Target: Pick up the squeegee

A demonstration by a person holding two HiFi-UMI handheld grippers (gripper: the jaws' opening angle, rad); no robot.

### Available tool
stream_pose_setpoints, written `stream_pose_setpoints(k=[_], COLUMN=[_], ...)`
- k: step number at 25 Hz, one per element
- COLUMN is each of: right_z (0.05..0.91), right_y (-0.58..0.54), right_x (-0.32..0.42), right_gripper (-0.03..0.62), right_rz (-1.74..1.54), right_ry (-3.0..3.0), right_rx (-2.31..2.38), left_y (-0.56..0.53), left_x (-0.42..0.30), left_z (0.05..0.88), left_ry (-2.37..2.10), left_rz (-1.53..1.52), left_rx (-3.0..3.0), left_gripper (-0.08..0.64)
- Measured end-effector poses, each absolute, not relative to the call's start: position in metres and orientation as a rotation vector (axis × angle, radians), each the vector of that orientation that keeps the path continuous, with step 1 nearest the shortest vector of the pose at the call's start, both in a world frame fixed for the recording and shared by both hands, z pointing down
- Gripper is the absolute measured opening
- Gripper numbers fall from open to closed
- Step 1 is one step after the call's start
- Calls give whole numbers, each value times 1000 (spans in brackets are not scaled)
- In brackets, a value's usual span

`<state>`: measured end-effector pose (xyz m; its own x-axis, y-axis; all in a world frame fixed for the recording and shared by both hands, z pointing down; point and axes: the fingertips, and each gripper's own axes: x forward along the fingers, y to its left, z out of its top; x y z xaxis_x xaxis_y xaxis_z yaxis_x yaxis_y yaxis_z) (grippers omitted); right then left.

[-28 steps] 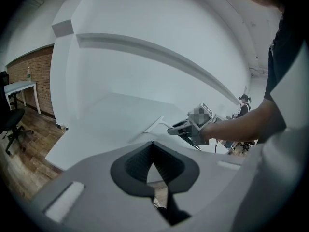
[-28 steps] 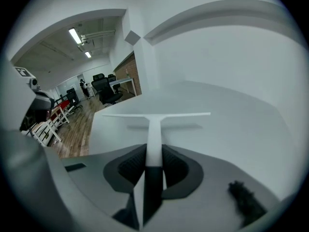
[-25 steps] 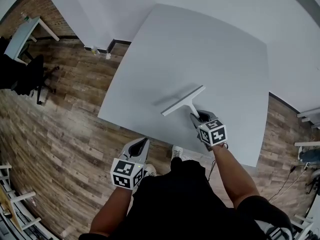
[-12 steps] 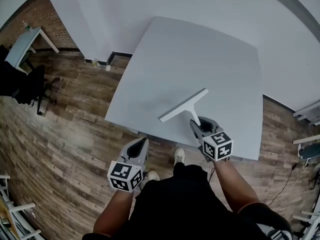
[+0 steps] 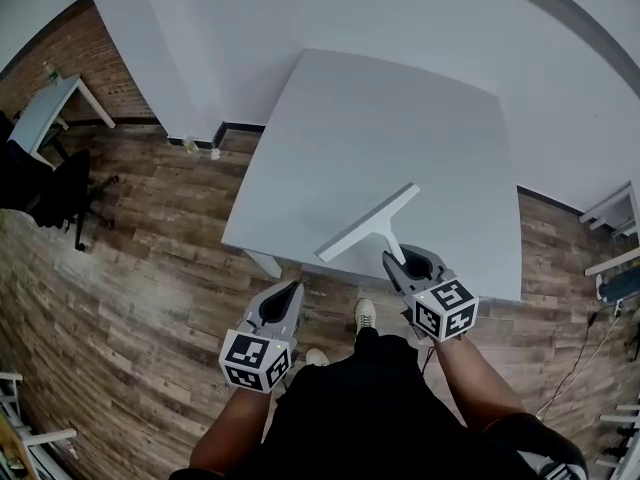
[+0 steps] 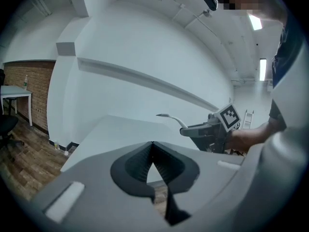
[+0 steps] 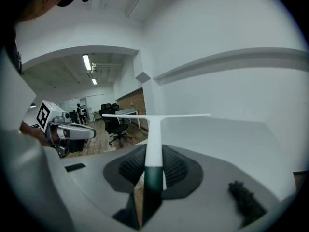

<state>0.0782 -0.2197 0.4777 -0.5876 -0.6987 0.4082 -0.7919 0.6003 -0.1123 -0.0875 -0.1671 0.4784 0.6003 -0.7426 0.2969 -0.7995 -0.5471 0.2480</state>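
And up it comes: since a second ago the squeegee (image 5: 366, 225) has left the table (image 5: 400, 118) and is riding higher and closer to the person, its long white blade now hanging over the table's near edge, clear of the surface. The right gripper (image 5: 393, 259) has it, jaws clamped on the dark end of the handle, the white shaft running straight out ahead to the crossbar. The left gripper (image 5: 293, 288) has risen too, off to the side over the wooden floor (image 5: 120, 268), jaws pressed together with nothing between them, well apart from the tool. Looks like a light, rigid piece of plastic, so weight shouldn't trouble the grip. The worry is that wide blade sitting far out from the jaws: any swing or knock could lever the smooth handle round between the pads. The handle is the right place to take hold, and the grip sits squarely on it, in line with the shaft; holding further up toward the T would tame the twist. The pick-up looks essentially done.
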Motion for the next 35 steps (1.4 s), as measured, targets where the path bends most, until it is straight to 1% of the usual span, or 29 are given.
stream_pose_setpoints(k=[5, 13, 23, 28, 35], right_z=[463, 445, 428, 422, 427], right_y=[-193, -152, -120, -82, -76], right_x=[74, 99, 156, 218, 231], right_gripper=[91, 91, 91, 91, 91], right_rz=[399, 391, 380, 395, 439], right_ry=[-2502, -2465, -2470, -2524, -2555], right_rx=[1249, 1353, 1420, 1402, 1360], left_y=[-151, -145, -127, -95, -82], left_x=[-95, -66, -2, 72, 97], left_z=[474, 460, 450, 441, 451], left_ry=[-1213, -1093, -1050, -1077, -1088], left_rz=[220, 205, 198, 195, 235], left_rx=[2495, 2589, 2635, 2639, 2623], left_gripper=[8, 8, 8, 8, 8])
